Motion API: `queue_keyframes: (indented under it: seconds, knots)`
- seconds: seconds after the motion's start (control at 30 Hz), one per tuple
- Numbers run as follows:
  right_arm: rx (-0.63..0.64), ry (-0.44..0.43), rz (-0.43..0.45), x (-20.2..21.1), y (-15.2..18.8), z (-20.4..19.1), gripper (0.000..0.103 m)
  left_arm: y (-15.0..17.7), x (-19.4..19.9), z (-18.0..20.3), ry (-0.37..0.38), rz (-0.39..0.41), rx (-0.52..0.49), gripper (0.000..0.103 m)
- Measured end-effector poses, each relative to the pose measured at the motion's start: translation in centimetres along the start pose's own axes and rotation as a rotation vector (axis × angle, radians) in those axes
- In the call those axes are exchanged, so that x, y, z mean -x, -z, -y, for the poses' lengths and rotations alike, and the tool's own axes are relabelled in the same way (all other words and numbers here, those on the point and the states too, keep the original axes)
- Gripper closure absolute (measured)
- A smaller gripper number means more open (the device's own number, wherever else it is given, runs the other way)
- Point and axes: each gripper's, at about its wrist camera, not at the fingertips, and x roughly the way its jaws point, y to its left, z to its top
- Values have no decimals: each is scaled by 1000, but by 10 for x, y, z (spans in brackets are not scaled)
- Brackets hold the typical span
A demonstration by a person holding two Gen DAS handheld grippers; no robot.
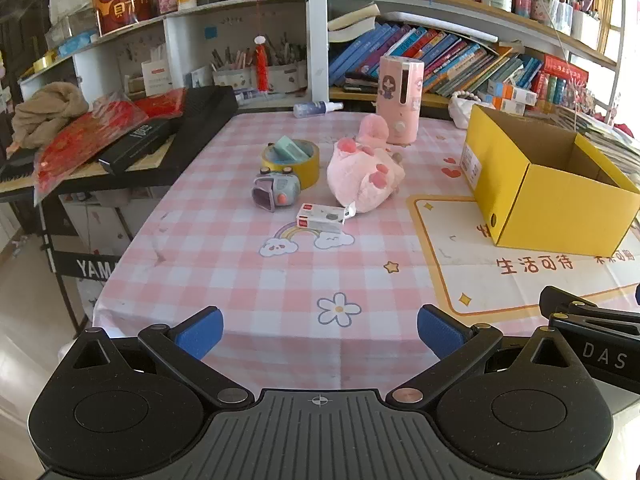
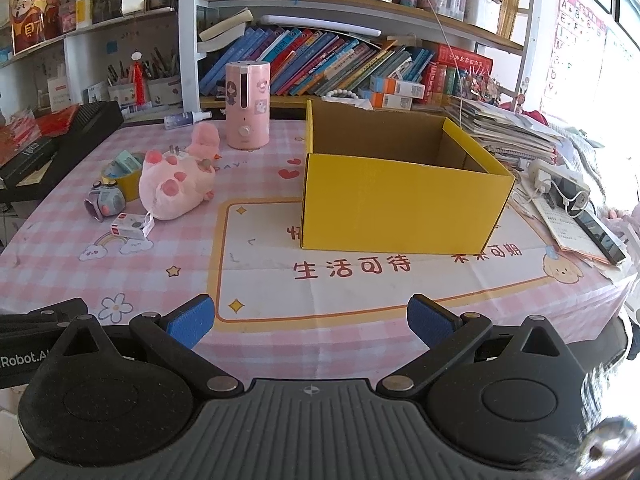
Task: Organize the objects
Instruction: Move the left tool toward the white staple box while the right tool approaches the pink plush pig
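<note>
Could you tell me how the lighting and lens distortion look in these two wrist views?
Left wrist view: even daylight, sharp focus; the fisheye bows the bookshelf, and the yellow box looks stretched. Right wrist view: the window side at the right edge is blown out to white glare; the tablecloth stays readable, with soft shadows.

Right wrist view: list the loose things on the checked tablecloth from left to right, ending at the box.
Grey toy camera → yellow tape roll → small white carton → pink plush toy → pink cylinder with a cartoon girl → open yellow box.
</note>
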Motion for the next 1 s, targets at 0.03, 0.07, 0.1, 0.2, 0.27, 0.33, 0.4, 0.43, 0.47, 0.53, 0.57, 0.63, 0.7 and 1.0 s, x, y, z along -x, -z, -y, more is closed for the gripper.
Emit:
queue_keyframes:
  seconds: [0.03,0.07,0.1,0.2,0.27,0.33,0.4,0.43,0.47,0.53,0.57,0.63,0.7,1.0]
  knots:
    - [0,-1,1,0,0,0,0,0,0,0,0,2,1,0]
    - [1,-2,3,1,-1,0,0,0,0,0,1,3,2,0]
    - [2,-2,4,1,-1,-1,0,1,1,-1,3,3,2,0]
    - [8,2,11,4,-1,-3,0,1,2,-2,2,8,5,0]
    - [8,0,13,5,-1,-3,0,1,3,-2,0,14,6,0]
    - [8,-5,14,6,0,-3,0,2,4,-3,-2,20,3,0]
    - [8,-11,15,7,0,-4,1,2,6,-4,-1,31,-1,0]
    - [8,-16,15,8,0,-4,2,3,6,-4,0,37,-1,0]
    - [8,-20,16,8,1,-4,2,3,7,-5,2,42,0,0]
    - [7,-28,17,10,1,-5,2,4,8,-6,6,44,1,0]
    - [7,-28,17,10,1,-6,2,4,8,-7,7,42,3,0]
    - [7,-31,14,11,1,-7,3,4,8,-8,9,37,9,0]
    - [8,-34,14,11,2,-9,3,4,7,-10,10,28,12,0]
    - [10,-59,14,13,2,-19,3,7,11,-25,9,30,25,0]
